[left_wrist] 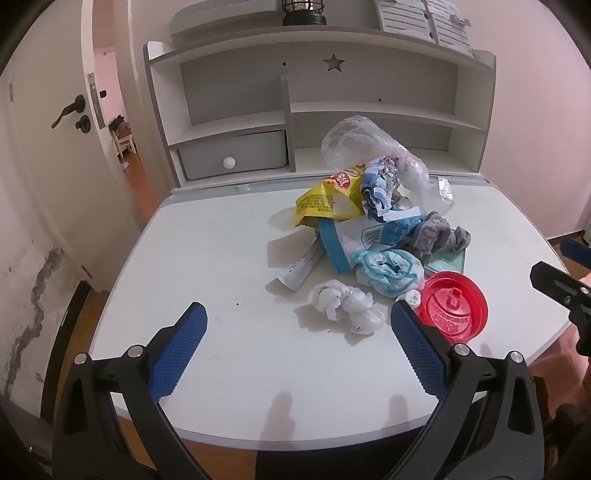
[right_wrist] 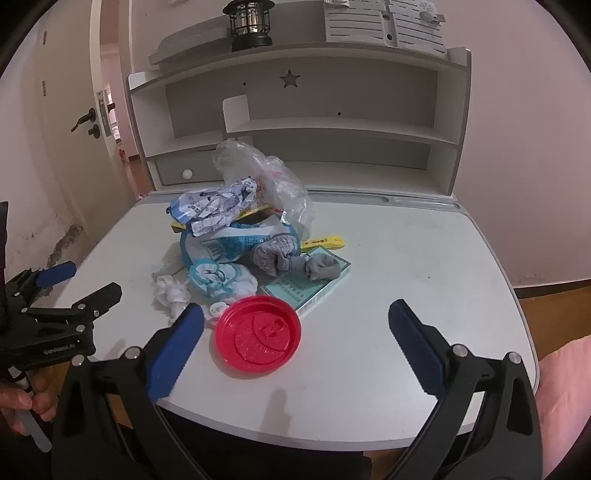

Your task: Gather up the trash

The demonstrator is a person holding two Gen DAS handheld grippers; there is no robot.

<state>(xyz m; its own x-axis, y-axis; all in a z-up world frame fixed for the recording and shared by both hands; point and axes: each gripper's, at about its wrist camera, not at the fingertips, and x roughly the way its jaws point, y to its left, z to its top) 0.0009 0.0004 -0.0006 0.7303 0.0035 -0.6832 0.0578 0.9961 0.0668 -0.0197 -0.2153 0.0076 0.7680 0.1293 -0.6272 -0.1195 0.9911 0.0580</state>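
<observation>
The left gripper [left_wrist: 297, 325] hangs above the near part of the desk [left_wrist: 207, 258], and its two blue fingers [left_wrist: 179, 350] stand wide apart with nothing between them. The right gripper [right_wrist: 295, 321] is also above the near edge of the desk, and its fingers [right_wrist: 417, 343] are wide apart too and hold nothing.

The trash lies in one heap on the middle of the desk, a little toward the back. At the near side of the heap a red lid [right_wrist: 257, 334] lies flat on the desk. In the right wrist view it is just in front of the right gripper, closer to its left finger. A small white cap [right_wrist: 217, 308] touches the lid on its left side. Beside the cap there is a crumpled white tissue [left_wrist: 343, 304], and in the left wrist view it is between the two left fingers and in front of them.

Behind the lid lie a crumpled light-blue mask [left_wrist: 388, 271], a gray wad [right_wrist: 291, 258] and a flat green box [right_wrist: 314, 286]; the wad rests partly on the box. A yellow bag [left_wrist: 327, 199] and a crumpled blue-white paper [left_wrist: 378, 184] lie higher in the heap, and a clear plastic bag [left_wrist: 354, 138] stands up at the back.

Behind the desk is a shelf [left_wrist: 369, 107] with a drawer [left_wrist: 232, 153], and a black lantern [right_wrist: 248, 22] stands on top of the shelf.
</observation>
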